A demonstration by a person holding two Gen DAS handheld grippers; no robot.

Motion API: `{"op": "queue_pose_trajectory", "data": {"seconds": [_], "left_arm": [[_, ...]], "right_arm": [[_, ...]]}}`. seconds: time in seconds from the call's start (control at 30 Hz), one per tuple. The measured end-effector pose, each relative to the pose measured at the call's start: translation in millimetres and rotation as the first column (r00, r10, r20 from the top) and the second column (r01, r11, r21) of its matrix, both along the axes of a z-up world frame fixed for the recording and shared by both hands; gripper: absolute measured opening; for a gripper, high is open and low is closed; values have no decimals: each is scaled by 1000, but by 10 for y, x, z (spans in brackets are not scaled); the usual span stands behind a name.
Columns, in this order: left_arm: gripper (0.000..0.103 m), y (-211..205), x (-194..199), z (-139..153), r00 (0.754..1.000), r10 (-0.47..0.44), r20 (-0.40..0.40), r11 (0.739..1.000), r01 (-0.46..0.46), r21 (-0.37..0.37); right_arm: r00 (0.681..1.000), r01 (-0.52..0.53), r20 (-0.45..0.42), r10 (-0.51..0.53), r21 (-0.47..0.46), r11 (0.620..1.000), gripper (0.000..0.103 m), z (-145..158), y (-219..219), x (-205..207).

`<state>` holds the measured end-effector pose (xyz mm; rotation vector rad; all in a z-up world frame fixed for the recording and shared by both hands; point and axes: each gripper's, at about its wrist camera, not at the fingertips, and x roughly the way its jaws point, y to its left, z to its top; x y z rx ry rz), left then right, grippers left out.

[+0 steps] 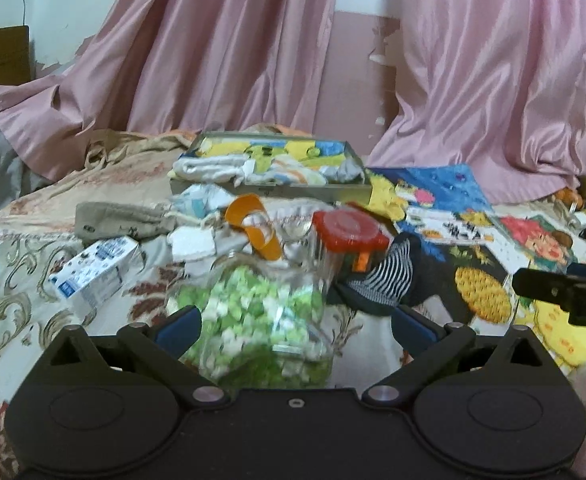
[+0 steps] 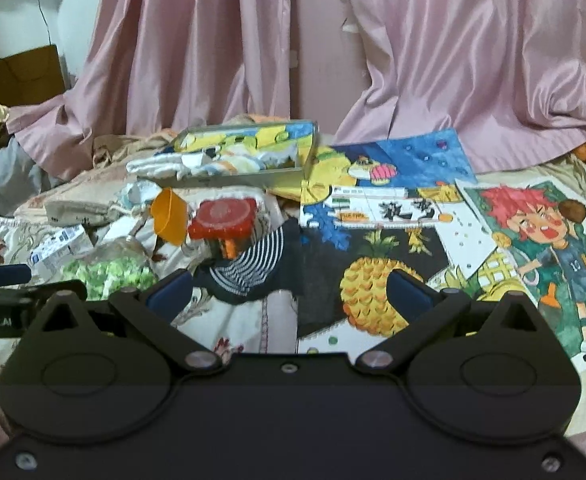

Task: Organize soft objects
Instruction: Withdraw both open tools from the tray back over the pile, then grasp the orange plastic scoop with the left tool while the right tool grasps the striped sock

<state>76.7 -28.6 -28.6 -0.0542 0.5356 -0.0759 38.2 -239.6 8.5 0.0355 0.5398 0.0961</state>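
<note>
Broadly, pink curtains (image 1: 229, 48) at 12 o'clock, above patterned bedspread (image 1: 9, 280) and coloured drawings (image 2: 377, 240) from 1 to 4 o'clock. Shallow cardboard tray (image 1: 277, 191) with folded cloths just above centre. Clear jar of green-and-white pieces (image 1: 261, 320) lying between spread pads of left gripper (image 1: 295, 328), untouched. Striped sock (image 2: 253, 272) at 11 o'clock of right gripper (image 2: 291, 292), jaws wide, empty. Red-lidded container (image 2: 223, 216), orange scoop (image 2: 171, 216), small white carton (image 1: 97, 276) near centre-left.
</note>
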Motion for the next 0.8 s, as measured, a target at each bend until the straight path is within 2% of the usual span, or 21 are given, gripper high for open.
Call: {"op": "queue_pose_trajectory", "data": {"seconds": [0.43, 0.8], "left_arm": [[101, -67, -63, -98, 997, 21, -74, 996, -15, 83], [101, -21, -12, -112, 995, 56, -81, 996, -50, 74]], "right_arm": [[993, -62, -99, 59, -34, 997, 103, -105, 160, 169], [978, -113, -182, 101, -55, 992, 102, -245, 272, 342]]}}
